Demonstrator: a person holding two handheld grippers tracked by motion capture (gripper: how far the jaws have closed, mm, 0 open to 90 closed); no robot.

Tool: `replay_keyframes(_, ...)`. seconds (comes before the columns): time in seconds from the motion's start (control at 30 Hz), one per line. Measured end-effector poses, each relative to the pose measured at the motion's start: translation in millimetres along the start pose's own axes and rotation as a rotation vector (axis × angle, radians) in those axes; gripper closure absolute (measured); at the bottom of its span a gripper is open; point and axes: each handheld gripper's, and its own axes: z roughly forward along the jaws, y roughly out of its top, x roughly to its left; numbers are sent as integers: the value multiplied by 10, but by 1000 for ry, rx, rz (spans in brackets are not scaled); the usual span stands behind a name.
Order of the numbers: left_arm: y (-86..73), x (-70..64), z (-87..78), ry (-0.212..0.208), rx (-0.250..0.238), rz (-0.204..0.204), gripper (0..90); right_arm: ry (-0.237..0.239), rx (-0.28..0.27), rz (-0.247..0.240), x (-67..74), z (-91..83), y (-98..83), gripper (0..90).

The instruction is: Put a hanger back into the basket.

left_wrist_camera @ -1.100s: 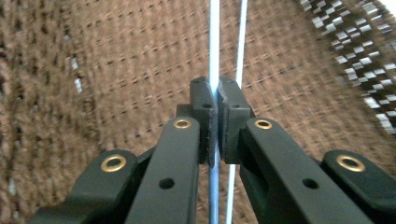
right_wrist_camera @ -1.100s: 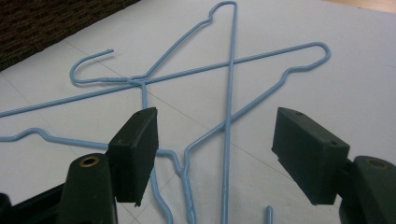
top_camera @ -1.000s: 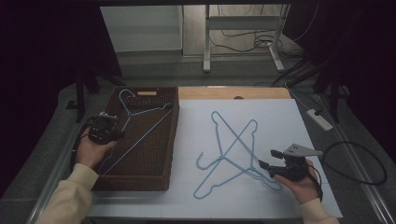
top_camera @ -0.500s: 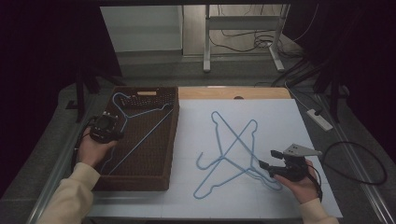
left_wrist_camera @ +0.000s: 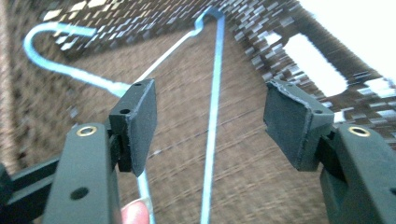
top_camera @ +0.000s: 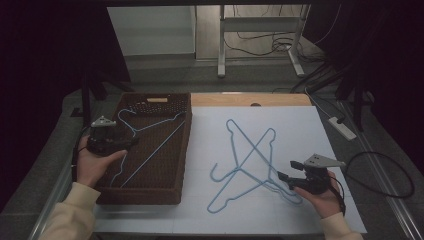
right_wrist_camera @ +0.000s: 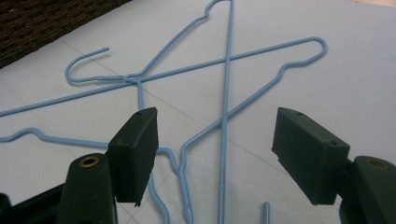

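With the hanger lying flat in the basket at frame left, your left gripper, jaws just opened and empty, should lift clear of the wire, while your right gripper waits open over the crossed hangers at centre.

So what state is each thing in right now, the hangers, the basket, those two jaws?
Hanger in basket: lying flat, let go.
Basket: holds one hanger.
Crossed hangers: overlapping on the white sheet.
Left gripper: jaws just opened, off the hanger.
Right gripper: jaws open above the crossed hangers.
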Motion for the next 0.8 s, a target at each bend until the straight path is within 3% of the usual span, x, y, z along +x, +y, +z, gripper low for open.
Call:
replay_keyframes(0.2, -5, -272, -129, -114, -109, 37, 339, 0, -3, 5, -8, -15, 0, 318)
replay_keyframes(0.4, -30, -548, -121, -184, -148, 75, 325, 5, -10, 11, -8, -62, -5, 314)
replay_keyframes(0.57, -78, -713, -91, -206, -163, 100, 320, 1, -16, 21, -43, -98, -29, 313)
replay_keyframes(0.8, -160, -839, -72, -234, -191, 111, 319, 6, -19, 11, -42, -101, -20, 312)
